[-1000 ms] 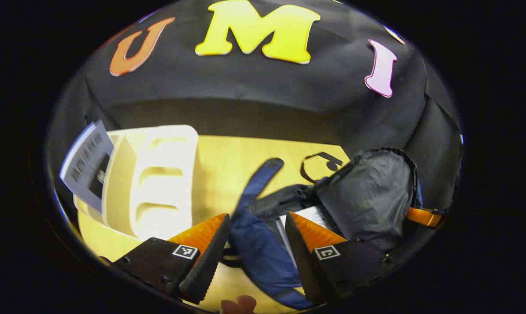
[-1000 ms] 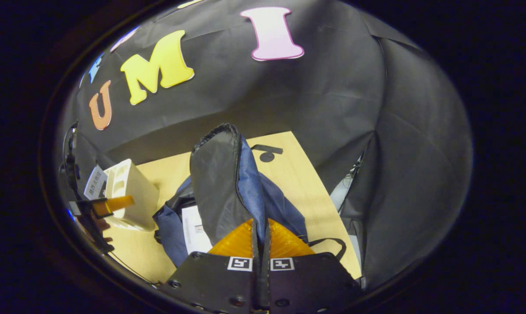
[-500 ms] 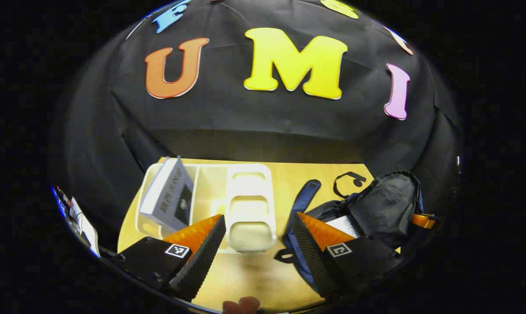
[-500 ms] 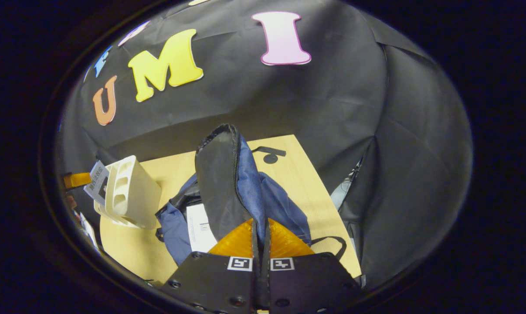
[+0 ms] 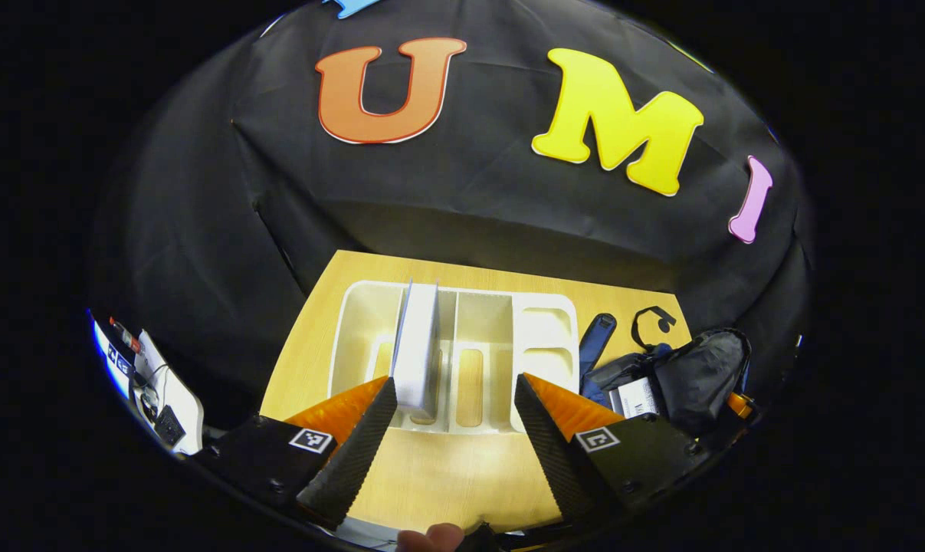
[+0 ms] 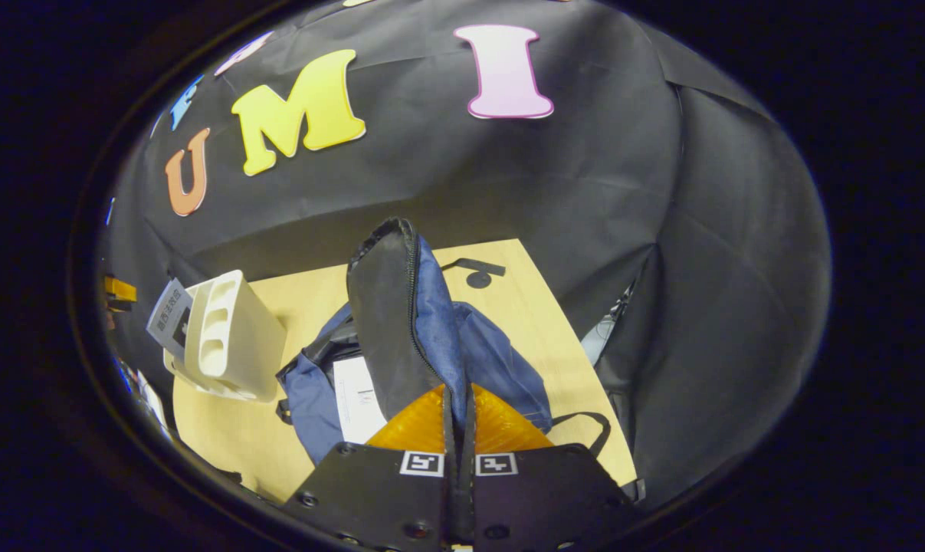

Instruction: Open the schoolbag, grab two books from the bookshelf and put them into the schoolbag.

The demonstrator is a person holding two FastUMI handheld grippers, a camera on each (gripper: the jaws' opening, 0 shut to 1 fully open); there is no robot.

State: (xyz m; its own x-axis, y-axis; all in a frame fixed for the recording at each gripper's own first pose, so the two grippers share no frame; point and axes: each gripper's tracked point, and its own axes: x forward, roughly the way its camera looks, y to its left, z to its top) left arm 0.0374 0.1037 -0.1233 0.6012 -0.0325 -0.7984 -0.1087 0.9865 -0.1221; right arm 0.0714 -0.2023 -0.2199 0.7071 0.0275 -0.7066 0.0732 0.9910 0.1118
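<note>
The book (image 5: 418,345) stands upright in the white bookshelf (image 5: 355,307) at centre frame — stiff, light, best pinched across its top edge — left gripper (image 5: 454,418) spread wide, right gripper (image 6: 459,429) clenched on the schoolbag (image 6: 389,322) flap.

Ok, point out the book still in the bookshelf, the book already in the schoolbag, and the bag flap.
book in the bookshelf (image 5: 418,349), left gripper view, its upright white edge.
book in the schoolbag (image 6: 357,397), right gripper view, its white cover.
bag flap (image 6: 389,322), right gripper view, its black lining.
</note>
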